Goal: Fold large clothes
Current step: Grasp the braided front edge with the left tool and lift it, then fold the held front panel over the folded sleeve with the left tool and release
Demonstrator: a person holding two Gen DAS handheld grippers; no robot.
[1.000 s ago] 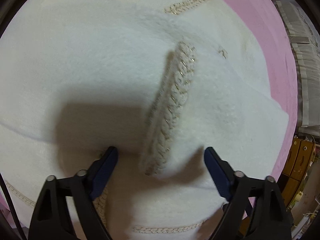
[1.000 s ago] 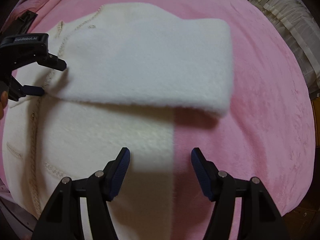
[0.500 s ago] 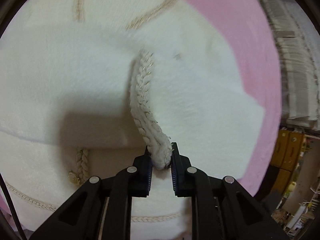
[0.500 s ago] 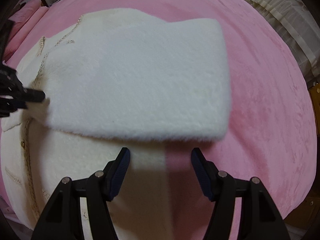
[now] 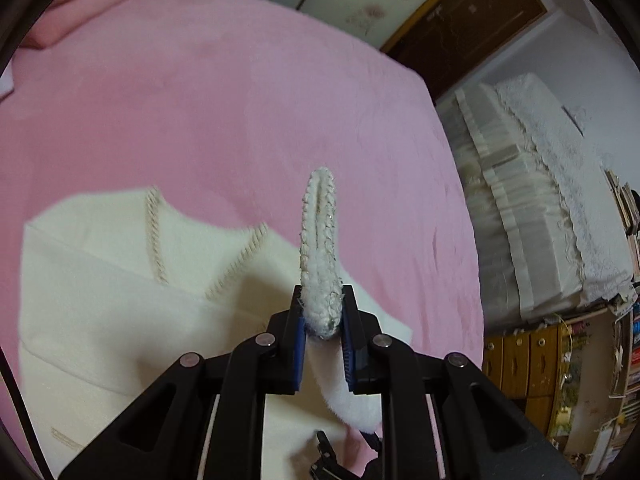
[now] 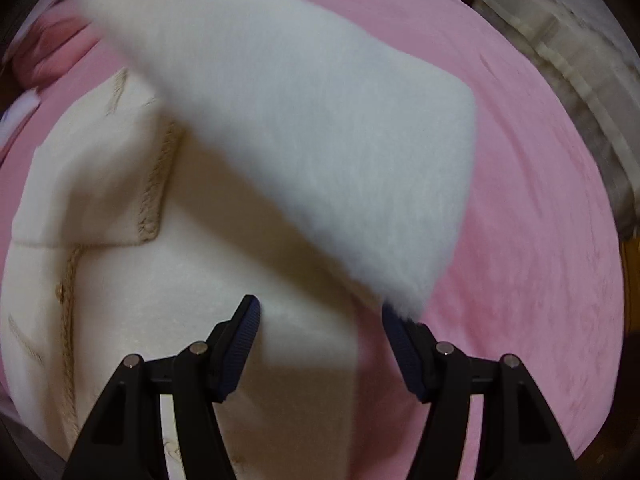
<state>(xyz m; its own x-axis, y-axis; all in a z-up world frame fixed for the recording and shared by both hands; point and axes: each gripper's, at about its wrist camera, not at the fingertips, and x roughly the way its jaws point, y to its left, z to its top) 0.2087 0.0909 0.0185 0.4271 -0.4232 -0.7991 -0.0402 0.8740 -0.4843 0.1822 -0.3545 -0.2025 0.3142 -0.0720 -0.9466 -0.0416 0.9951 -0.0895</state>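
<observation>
The cream fleece jacket (image 6: 224,320), one garment, looks soft, thick and limp, so I judge its braided cuff (image 5: 320,256) the firmest hold: the left gripper (image 5: 323,322) has just closed and pinches it, lifting the single sleeve (image 6: 320,152). The right gripper (image 6: 320,312) hangs spread and empty at six o'clock above the body, which lies on the pink bed (image 6: 540,240).

text: none legible | labels/brands/numbers: none legible | dark brown wooden door panel (image 5: 472,16): faint pale marks, too small to read | spines on cluttered wooden shelf (image 5: 628,364): printing too small and blurred to read | right wrist view: no lettering
</observation>
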